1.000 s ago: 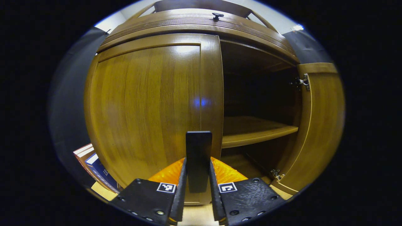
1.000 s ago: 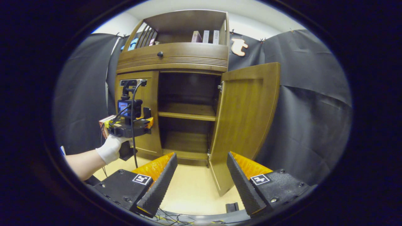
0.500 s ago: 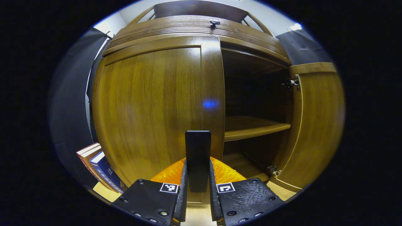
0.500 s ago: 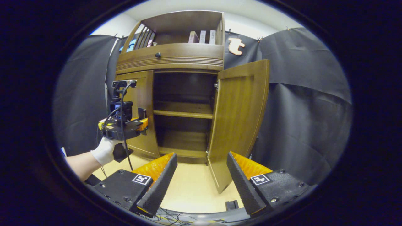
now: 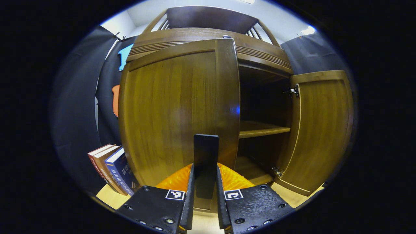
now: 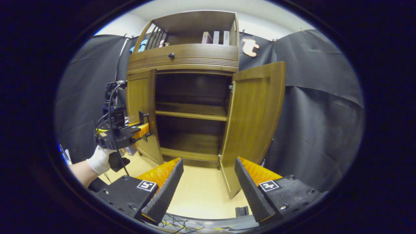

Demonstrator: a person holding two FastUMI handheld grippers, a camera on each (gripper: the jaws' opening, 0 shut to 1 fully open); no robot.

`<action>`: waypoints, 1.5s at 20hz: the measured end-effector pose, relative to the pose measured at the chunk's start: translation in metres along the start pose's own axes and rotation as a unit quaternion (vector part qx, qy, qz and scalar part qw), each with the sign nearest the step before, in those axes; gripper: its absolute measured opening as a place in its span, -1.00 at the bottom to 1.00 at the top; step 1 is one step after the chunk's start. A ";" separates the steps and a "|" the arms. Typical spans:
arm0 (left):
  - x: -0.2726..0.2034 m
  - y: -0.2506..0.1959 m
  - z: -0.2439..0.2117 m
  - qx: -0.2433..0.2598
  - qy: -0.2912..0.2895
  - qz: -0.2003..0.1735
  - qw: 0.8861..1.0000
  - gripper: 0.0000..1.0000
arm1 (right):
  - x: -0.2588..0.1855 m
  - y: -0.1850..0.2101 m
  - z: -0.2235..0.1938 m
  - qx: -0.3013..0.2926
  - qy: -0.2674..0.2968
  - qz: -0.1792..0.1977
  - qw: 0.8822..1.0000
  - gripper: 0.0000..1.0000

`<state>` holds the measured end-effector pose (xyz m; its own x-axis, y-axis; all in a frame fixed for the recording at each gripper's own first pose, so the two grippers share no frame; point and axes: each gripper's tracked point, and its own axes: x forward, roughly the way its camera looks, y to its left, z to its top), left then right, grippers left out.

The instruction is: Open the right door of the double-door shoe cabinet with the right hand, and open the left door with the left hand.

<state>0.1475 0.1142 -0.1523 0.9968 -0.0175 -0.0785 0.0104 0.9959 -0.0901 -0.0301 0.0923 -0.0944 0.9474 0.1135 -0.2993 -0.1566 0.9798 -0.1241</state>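
The brown wooden shoe cabinet (image 6: pixel 185 60) stands against the booth wall. Its right door (image 6: pixel 253 120) is swung wide open, also seen as the right door (image 5: pixel 320 126) in the left gripper view. The left door (image 5: pixel 175 107) stands partly open, angled out from the frame. My left gripper (image 5: pixel 205 167) is shut on that door's dark upright handle (image 5: pixel 206 146). In the right gripper view a gloved hand (image 6: pixel 100 159) holds the left gripper (image 6: pixel 144 125) at the left door (image 6: pixel 141 104). My right gripper (image 6: pixel 208 161) hangs open, back from the cabinet, with nothing between its fingers.
Inside the cabinet a shelf (image 6: pixel 191 112) crosses the dark interior. Several books (image 5: pixel 112 169) lean on the floor left of the cabinet. A drawer with a knob (image 6: pixel 171 55) sits above the doors. Cables (image 6: pixel 175 224) lie on the pale floor near me.
The left door has swung outward with my left gripper holding its handle, uncovering more of the wall and books to its left. The right gripper has stayed open and back.
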 end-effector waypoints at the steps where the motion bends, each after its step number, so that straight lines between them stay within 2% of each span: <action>1: -0.006 0.002 -0.001 -0.001 0.001 0.002 1.000 -0.41 | -0.001 0.001 0.000 -0.001 0.001 0.003 1.000 1.00; 20: -0.096 0.074 -0.009 0.006 0.012 0.069 0.998 -0.41 | -0.023 0.039 -0.011 -0.016 0.003 0.065 0.998 1.00; 21: -0.099 0.078 -0.009 0.012 0.015 0.069 0.997 -0.23 | -0.023 0.043 -0.012 -0.014 0.004 0.070 0.997 1.00; 22: -0.102 0.081 -0.008 0.021 0.017 0.067 0.997 -0.41 | -0.024 0.046 -0.013 -0.014 0.005 0.074 0.997 1.00; 23: -0.096 0.083 -0.010 0.027 0.020 0.060 0.998 -0.41 | -0.026 0.049 -0.014 -0.014 0.006 0.076 0.997 1.00; 25: -0.107 0.084 -0.009 0.040 0.022 0.059 0.997 -0.75 | -0.027 0.053 -0.014 -0.013 0.004 0.080 0.997 1.00; 30: -0.115 0.099 -0.010 0.038 0.025 0.057 0.997 -0.75 | -0.025 0.066 -0.019 -0.007 0.010 0.095 0.995 1.00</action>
<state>0.0335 0.2138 -0.1619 0.9867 0.0929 -0.1334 -0.0941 0.9956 -0.0028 -0.0693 0.1511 -0.1129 0.8947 0.2931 -0.3370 -0.3362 0.9387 -0.0762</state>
